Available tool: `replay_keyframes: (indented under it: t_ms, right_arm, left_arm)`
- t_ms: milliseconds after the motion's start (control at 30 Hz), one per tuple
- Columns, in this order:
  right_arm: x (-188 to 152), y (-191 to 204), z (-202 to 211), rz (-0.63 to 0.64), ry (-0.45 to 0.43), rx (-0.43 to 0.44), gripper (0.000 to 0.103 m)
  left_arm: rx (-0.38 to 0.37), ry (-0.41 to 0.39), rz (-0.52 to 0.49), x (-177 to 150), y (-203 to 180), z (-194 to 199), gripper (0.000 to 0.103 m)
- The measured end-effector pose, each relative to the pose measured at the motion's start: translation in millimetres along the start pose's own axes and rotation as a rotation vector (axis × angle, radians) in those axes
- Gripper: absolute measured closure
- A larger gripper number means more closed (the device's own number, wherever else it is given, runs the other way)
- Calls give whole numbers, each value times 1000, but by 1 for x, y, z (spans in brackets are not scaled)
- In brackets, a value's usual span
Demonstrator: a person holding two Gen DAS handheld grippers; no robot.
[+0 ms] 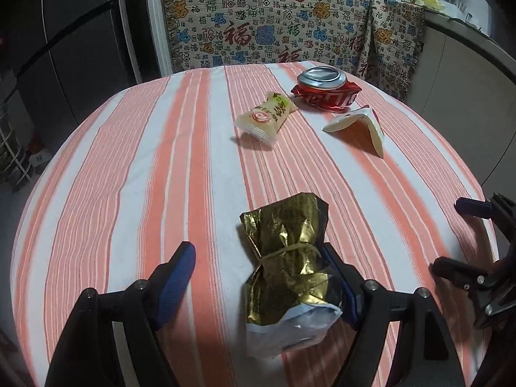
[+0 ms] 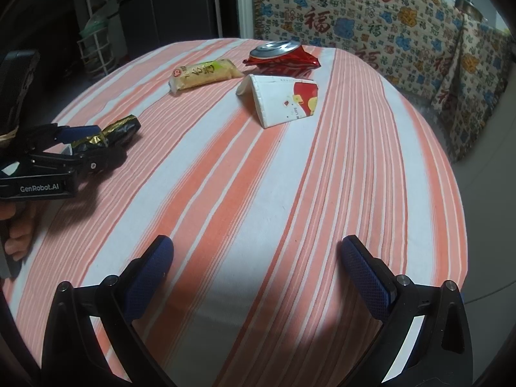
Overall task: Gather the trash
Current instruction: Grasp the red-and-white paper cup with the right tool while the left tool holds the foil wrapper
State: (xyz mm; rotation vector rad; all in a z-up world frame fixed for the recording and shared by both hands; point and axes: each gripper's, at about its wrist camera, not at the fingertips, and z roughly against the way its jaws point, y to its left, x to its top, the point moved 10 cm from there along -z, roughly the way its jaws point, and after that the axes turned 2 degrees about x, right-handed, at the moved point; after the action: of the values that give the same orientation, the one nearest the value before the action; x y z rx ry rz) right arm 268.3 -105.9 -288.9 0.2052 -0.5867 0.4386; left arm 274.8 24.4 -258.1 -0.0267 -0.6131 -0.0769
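A crumpled gold foil wrapper (image 1: 287,248) lies on the striped tablecloth (image 1: 129,177) between the fingers of my left gripper (image 1: 256,248). Its jaws stand wide. The wrapper rests against the right pad and the left pad is clear of it. Seen from the right wrist view, the same wrapper (image 2: 122,127) sits at the left gripper (image 2: 87,142). Farther back lie a yellow snack packet (image 1: 266,117) (image 2: 204,74), a crushed red can (image 1: 324,92) (image 2: 280,56) and a flattened paper cup (image 1: 358,129) (image 2: 283,100). My right gripper (image 2: 257,242) hovers open over bare cloth.
A patterned blanket (image 1: 274,25) hangs behind the table's far edge. A wire rack (image 1: 13,148) stands on the floor at the left, and a counter (image 1: 467,42) runs at the right. A hand (image 2: 17,235) holds the left gripper's handle.
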Motion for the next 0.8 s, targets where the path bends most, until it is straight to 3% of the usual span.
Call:
replay_keyframes:
  t_ms: [67,200,400,467,533,567,667,733,800]
  right_arm:
    - [8,-8,1,-120,13,46,0]
    - [54,-33,-10,-506,48,151,0]
    - [122,-41,-61,-708,151,46,2]
    - [124,-39,-79,-696,195,-24,13]
    - [123,-40,-83,-632,199,-101,41]
    - [123,-36,-84,-560,203,-130,48]
    - [119,-29,-74,-416,164,-99,62]
    - [114,-19,-61,-275,129,-65,78]
    - [103,-6,-44,-96,106,-49,83]
  left_arm:
    - [-4,-1,2,0,0,0,23]
    - [-5,-2,3,-1,0,0,23]
    - [-18,-5,11,0,1,1,23]
    - [-24,-6,16,0,2,1,23]
    - [-30,-8,21,0,3,2,23]
    - [-33,-9,23,-1,3,2,24]
    - [-35,-10,25,-1,3,3,24]
    - [-34,-10,23,-1,4,3,24]
    - [-30,-9,20,-1,4,3,24]
